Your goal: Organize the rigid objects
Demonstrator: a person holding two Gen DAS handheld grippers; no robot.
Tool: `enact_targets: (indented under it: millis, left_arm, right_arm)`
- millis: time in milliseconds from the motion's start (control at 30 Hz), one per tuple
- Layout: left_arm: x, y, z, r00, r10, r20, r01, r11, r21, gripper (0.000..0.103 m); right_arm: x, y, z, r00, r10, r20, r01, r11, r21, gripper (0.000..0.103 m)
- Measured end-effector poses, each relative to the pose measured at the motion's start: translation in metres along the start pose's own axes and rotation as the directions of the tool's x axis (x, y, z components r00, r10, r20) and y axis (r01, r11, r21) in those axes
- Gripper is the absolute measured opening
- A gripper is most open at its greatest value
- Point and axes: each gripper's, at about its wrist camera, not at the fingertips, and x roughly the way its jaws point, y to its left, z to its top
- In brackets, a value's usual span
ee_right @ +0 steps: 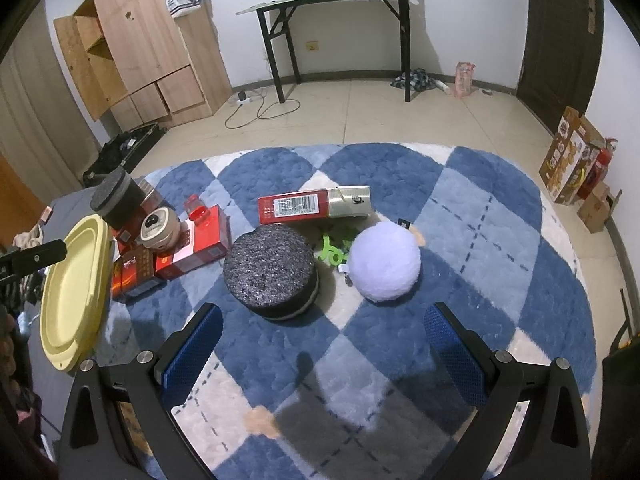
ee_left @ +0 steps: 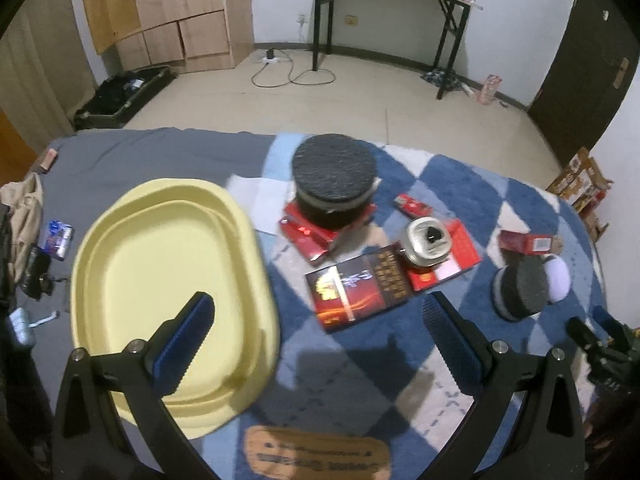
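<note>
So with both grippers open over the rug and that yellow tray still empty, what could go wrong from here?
1. The tall black canister stands on a red box on soft rug; a nudge could topple it.
2. The silver tin sits on stacked red boxes; pulling one may spill it.
3. The yellow tray looks tilted at the rug's edge, so loaded items might slide.

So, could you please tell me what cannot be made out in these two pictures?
- Brown label on the rug, left wrist view: its print is blurred.
- Green plastic item, right wrist view: mostly hidden behind the dark round container and the white fluffy ball.
- Red box, left wrist view: largely covered by the tall dark canister.
- Right gripper, left wrist view: cut off by the picture's edge.
</note>
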Motion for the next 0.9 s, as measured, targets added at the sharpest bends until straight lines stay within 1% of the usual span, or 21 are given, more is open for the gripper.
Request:
enact_targets:
  millis: [100, 167, 267, 333, 500, 533, 667, 900]
  left_arm:
    - [0.001, 0.0, 0.0, 1.0, 0.012, -0.006, -0.012, 1.0, 0.008, 0.103]
    - [0.0, -0.001, 0.0, 1.0, -0.005, -0.007, 0.005, 1.0, -0.001, 0.103]
    - [-0.003, -0.005, -0.002, 1.0, -0.025, 0.0, 0.025, 1.0, -0.006, 0.103]
    - [-0.004, -0.007, -0.004, 1.0, -0.026, 0.003, 0.026, 1.0, -0.002, 0.103]
    - [-0.002, -0.01, -0.004, 0.999, -0.032, -0.011, 0.032, 0.999, 0.011, 0.103]
    - [-0.002, -0.011, -0.004, 0.999, -0.034, -0.009, 0.034, 0.999, 0.013, 0.103]
    - [-0.003, -0.01, -0.004, 0.999, -0.035, 0.001, 0.035, 0.999, 0.007, 0.103]
    - [-0.004, -0.01, -0.003, 0.999, -0.037, 0.003, 0.037, 0.999, 0.004, 0.103]
  right_arm:
    - [-0.001, -0.003, -0.002, 1.0, 0.016, -0.002, -0.016, 1.0, 0.027, 0.103]
    - [-0.002, -0.002, -0.003, 1.0, 0.009, 0.001, -0.009, 1.0, 0.023, 0.103]
    - [-0.006, 0.0, -0.004, 1.0, -0.002, 0.022, 0.002, 1.0, 0.007, 0.103]
    - [-0.008, 0.003, -0.007, 1.0, -0.009, 0.029, 0.009, 1.0, -0.007, 0.103]
    - [-0.001, 0.015, -0.016, 1.0, -0.025, 0.006, 0.025, 0.998, -0.065, 0.103]
    - [0.001, 0.018, -0.017, 1.0, -0.021, 0.001, 0.021, 0.997, -0.074, 0.103]
    - [0.002, 0.022, -0.016, 0.999, 0.035, -0.013, -0.036, 0.998, -0.057, 0.103]
    - [0.0, 0.021, -0.016, 1.0, 0.027, 0.002, -0.027, 0.997, -0.077, 0.103]
